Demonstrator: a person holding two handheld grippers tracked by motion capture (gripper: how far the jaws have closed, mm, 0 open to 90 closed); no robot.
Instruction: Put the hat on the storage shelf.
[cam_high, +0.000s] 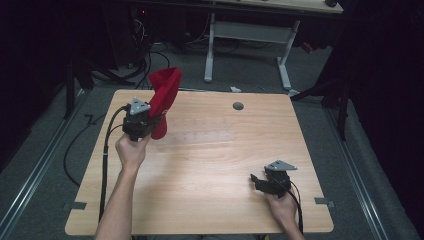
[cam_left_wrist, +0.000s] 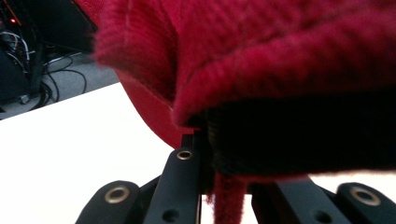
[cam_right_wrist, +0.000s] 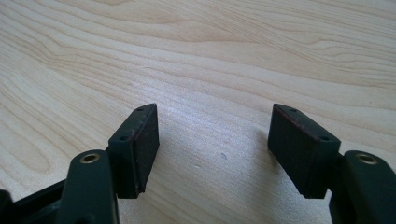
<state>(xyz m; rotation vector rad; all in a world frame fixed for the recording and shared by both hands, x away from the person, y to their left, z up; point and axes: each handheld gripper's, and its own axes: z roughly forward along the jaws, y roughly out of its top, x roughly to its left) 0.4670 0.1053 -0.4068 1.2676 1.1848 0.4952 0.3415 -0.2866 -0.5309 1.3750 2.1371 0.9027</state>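
A red knitted cloth (cam_high: 165, 95) stands lifted above the back left of the wooden table (cam_high: 210, 165), its lower end hanging down toward the tabletop. My left gripper (cam_high: 150, 117) is shut on the red cloth near its lower part. In the left gripper view the red cloth (cam_left_wrist: 243, 56) bulges over the jaws, pinched between them, and a strip of it hangs down in the middle. Low over the front right of the table, my right gripper (cam_high: 256, 181) points left. In the right gripper view the right gripper (cam_right_wrist: 215, 123) stands open with bare wood between its pads (cam_right_wrist: 144, 140).
A small grey round disc (cam_high: 238, 106) lies at the back middle of the table. Behind the table a white desk frame (cam_high: 247, 37) stands on the grey floor, with cables (cam_high: 145, 55) to its left. Black cables trail from both grippers toward the front edge.
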